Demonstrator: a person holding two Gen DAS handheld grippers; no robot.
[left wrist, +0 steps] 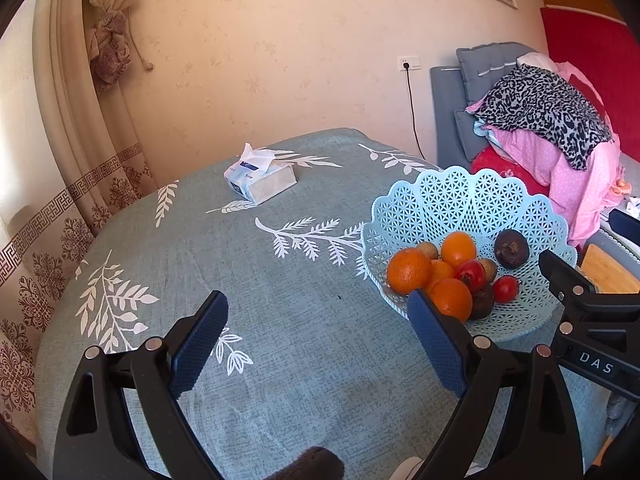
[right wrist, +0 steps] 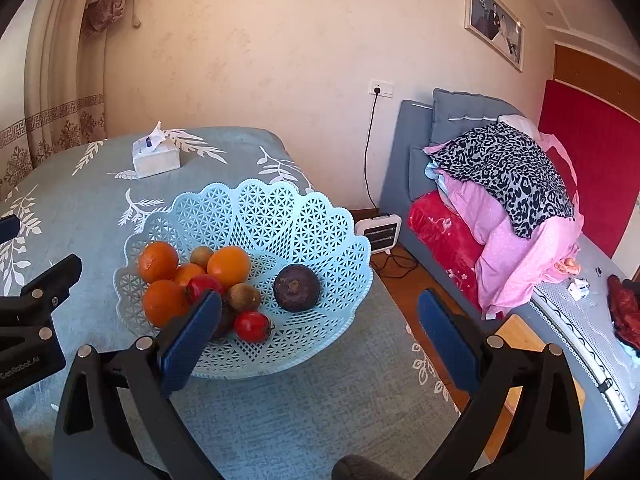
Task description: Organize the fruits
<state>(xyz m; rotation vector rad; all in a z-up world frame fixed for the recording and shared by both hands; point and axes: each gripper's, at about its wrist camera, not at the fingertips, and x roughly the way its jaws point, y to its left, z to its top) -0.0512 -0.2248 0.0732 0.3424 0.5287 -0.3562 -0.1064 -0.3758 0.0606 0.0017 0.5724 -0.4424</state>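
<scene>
A pale blue lattice fruit basket (left wrist: pixel 472 196) (right wrist: pixel 280 208) stands on the table near its right edge. It holds several oranges (left wrist: pixel 409 271) (right wrist: pixel 229 265), two small red fruits (left wrist: pixel 505 288) (right wrist: pixel 252 326), small brown fruits (right wrist: pixel 245 297) and a dark purple fruit (left wrist: pixel 511 248) (right wrist: pixel 297 287). My left gripper (left wrist: pixel 320 340) hovers open over the cloth to the basket's left, with nothing between its fingers. My right gripper (right wrist: pixel 320 336) is open near the basket's front right rim, empty; it also shows at the right edge of the left wrist view (left wrist: pixel 580 300).
A teal tablecloth with white leaves (left wrist: pixel 240 280) covers the table. A tissue pack (left wrist: pixel 260 178) (right wrist: pixel 156 156) lies at the far side. Right of the table are a grey sofa with piled bedding (right wrist: pixel 500 200), a small heater (right wrist: pixel 378 230) on the floor and a cord.
</scene>
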